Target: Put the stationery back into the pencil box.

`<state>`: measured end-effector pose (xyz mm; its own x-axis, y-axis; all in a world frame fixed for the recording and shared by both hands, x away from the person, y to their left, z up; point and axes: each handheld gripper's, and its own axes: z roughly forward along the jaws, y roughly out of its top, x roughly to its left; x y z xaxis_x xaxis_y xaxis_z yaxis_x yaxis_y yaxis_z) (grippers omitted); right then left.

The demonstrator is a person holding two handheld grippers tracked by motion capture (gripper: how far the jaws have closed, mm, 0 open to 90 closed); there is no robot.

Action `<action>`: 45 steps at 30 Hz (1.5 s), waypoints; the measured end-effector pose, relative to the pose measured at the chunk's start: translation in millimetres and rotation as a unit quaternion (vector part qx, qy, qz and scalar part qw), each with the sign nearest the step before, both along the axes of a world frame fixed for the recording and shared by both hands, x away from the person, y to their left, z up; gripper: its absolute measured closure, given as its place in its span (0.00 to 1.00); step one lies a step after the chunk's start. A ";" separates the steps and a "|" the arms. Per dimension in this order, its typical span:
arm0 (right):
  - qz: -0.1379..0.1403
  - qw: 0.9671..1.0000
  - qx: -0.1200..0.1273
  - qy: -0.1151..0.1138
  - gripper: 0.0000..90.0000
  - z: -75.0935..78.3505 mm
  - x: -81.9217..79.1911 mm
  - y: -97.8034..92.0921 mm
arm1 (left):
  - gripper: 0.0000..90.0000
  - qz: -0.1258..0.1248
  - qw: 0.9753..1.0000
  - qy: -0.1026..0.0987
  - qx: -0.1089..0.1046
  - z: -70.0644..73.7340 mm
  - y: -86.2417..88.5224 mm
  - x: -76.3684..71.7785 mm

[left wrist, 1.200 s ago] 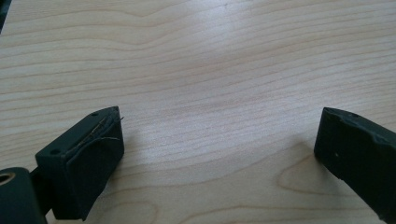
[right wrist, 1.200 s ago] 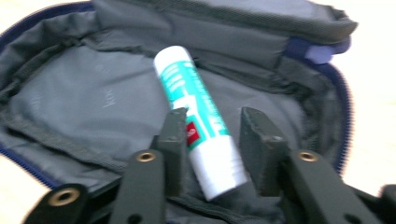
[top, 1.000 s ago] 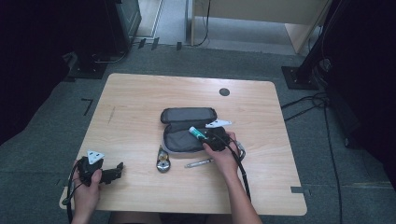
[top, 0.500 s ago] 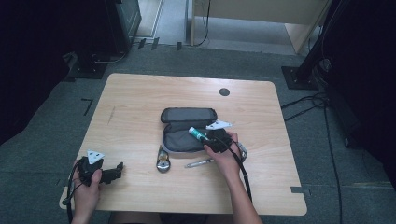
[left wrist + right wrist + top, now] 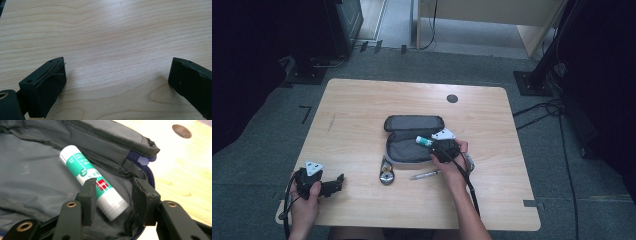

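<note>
A grey zip pouch (image 5: 412, 137) lies open in the middle of the wooden table (image 5: 362, 110). A white and green glue stick (image 5: 92, 180) rests on the pouch's inner lining near its right end, also seen in the high view as glue stick (image 5: 424, 141). My right gripper (image 5: 113, 197) straddles the stick's near end, open, the left jaw against it and the right jaw a little apart. My left gripper (image 5: 336, 183) lies at the table's front left corner, open over bare wood, its jaws wide apart around left gripper (image 5: 117, 85).
A pen (image 5: 424, 175) and a small round metal item (image 5: 386, 176) lie just in front of the pouch. A dark round hole (image 5: 452, 98) marks the table's far side. Cables and stand bases (image 5: 532, 82) sit on the floor around it.
</note>
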<state>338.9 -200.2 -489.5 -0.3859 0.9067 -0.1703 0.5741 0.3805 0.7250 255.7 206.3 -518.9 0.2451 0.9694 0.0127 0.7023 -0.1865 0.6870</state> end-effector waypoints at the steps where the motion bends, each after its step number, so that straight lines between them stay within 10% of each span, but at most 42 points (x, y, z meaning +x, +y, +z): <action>1: 0.003 1.000 0.000 -0.001 0.65 -1.1 1.0 0.5 | 0.02 0.000 1.000 0.000 0.000 0.0 0.0 0.0; 10: 0.003 1.000 0.019 -0.013 0.74 -0.1 -5.2 -1.9 | 0.02 0.001 1.000 -0.001 -0.001 -0.1 -0.1 0.0; 12: 0.008 0.997 0.068 -0.027 0.84 8.5 -12.9 -8.3 | 0.02 0.001 1.000 -0.001 -0.001 -0.1 -0.1 0.0; 19: 0.026 0.995 0.093 0.021 0.95 10.3 -14.4 -11.3 | 0.02 0.001 1.000 0.000 -0.001 -0.1 -0.1 0.0; 35: -0.027 0.997 0.073 0.030 0.93 -3.8 10.0 -8.9 | 0.02 0.000 1.000 0.000 0.000 0.0 0.0 0.0; 45: 0.004 0.993 0.121 0.004 0.79 17.3 -6.2 -18.7 | 0.02 0.000 1.000 -0.001 -0.001 -0.1 -0.1 0.0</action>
<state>332.7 -218.9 -472.2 -0.3937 0.9177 0.0541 0.5773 0.2010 0.7914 255.7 206.2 -519.0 0.2442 0.9697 0.0114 0.7017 -0.1848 0.6880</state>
